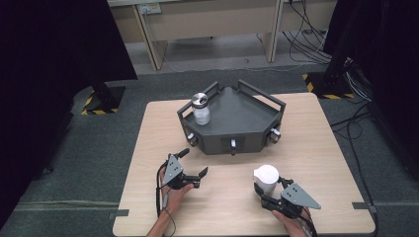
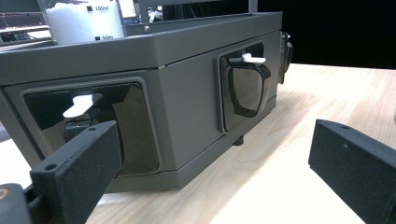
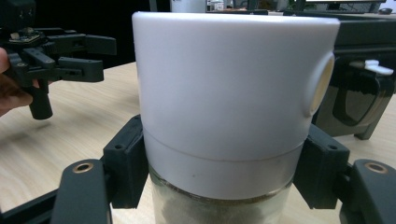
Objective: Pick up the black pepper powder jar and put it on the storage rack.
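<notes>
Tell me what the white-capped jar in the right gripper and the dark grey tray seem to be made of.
The white-capped jar: cap looks like smooth matte plastic, with an even, dull surface; the body below seems clear glass or plastic, since pale contents show through. The right gripper has its jaws closed on it. The dark grey angular tray looks like matte moulded plastic or painted metal, with glossy black inset panels.

The table [image 1: 158, 128] is pale, matt wood grain. The tray [image 1: 237, 116] at 12 o'clock looks like matt grey plastic, with glossy black panels [image 2: 245, 88]. The jar [image 3: 224, 205] is clear glass under a smooth white plastic cap [image 3: 224, 79]; the bottle's lid [image 1: 199, 99] is shiny metal.
</notes>
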`<state>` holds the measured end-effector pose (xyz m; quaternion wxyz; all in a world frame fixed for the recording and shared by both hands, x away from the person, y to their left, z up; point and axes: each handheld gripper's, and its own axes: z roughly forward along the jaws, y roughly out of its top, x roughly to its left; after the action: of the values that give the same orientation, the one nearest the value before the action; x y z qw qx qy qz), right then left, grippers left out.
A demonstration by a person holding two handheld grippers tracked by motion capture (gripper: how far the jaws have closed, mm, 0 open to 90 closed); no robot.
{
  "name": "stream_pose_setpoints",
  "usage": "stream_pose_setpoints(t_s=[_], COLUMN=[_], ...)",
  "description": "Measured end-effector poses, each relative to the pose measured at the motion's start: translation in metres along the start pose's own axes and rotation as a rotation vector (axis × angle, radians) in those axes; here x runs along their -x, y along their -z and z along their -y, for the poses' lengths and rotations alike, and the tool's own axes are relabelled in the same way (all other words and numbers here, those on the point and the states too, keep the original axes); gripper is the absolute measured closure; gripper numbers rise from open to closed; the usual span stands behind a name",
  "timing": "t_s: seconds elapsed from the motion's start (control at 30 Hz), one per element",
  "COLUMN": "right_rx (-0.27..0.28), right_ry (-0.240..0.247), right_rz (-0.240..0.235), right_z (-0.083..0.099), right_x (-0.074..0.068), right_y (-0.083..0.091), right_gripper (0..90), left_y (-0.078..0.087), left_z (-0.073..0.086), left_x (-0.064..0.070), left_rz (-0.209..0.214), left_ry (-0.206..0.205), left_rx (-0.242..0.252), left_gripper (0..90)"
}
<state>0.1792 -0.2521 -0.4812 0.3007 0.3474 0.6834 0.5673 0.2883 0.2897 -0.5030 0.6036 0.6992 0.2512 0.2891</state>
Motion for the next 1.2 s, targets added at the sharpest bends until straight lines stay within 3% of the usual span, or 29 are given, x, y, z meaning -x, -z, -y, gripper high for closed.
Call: stream_pose_setpoints(t_s=[0.67,0.83,1.2], right_rx=[0.006,0.014,0.019], right_ry=[-0.006,-0.029,-0.012], right_rz=[0.012,0.011,0.012], right_z=[-0.018,-0.024,-0.039], right_x=[0.003,0.004,0.002], right_y=[-0.015,-0.021,-0.033], right_gripper=[30.7,30.6,30.7], left_y=[-0.001,-0.002,-0.002], left_z=[0.002,0.002,0.003], left_x=[-0.001,0.000,-0.001], left_rz=[-0.003,-0.004,-0.004], left_ry=[0.008,0.016,0.014], left_rx=[-0.004,-0.006,-0.009], left_gripper=[1.8,1.8,2.0])
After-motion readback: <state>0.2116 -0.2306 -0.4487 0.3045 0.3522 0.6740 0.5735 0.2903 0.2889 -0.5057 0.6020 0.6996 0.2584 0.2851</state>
